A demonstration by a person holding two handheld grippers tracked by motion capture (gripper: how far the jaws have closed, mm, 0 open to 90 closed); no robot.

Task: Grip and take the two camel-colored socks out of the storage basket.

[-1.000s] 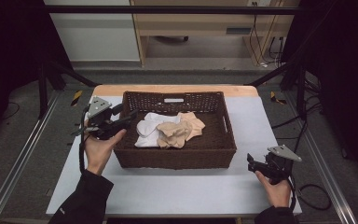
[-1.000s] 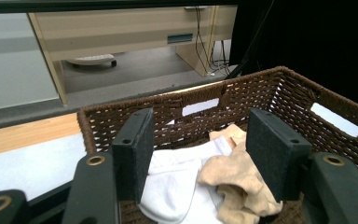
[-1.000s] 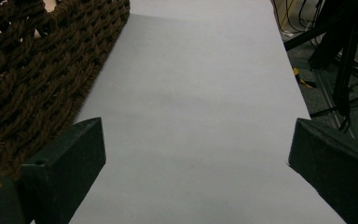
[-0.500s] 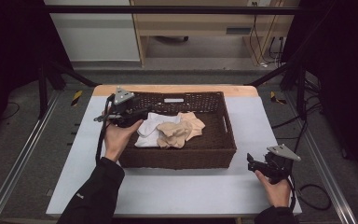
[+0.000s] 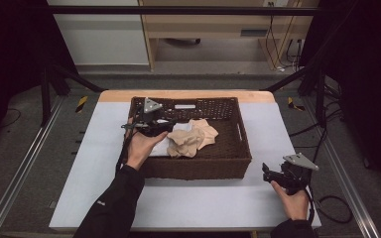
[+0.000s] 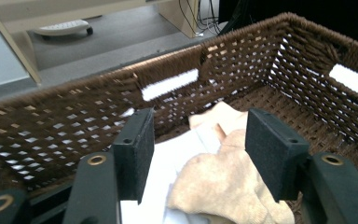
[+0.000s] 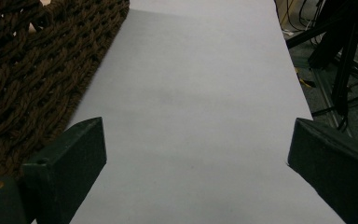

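Tongs in the person's left hand, the left gripper (image 5: 162, 127), hover with jaws spread wide inside the wicker basket (image 5: 238, 148) at its left end, nothing between the pads, while the beige cloth (image 5: 194, 139) lies crumpled on a white cloth (image 5: 171, 144) on the basket's floor, just ahead of and below the jaws. Closing from here could pinch both layers together, since the beige cloth overlaps the white one, and lifting would then drag out more than intended; a low approach could also snag a pad on the woven wall close to the left jaw. To the right of the basket, outside its front right corner, the right gripper (image 5: 273, 174) rests on the grey table (image 5: 79, 163) with jaws parted and empty, well apart from the cloths. How far the white cloth runs under the beige one cannot be made out, the basket's near wall hides part of its floor in the high view, and whether further items lie beneath stays unclear.
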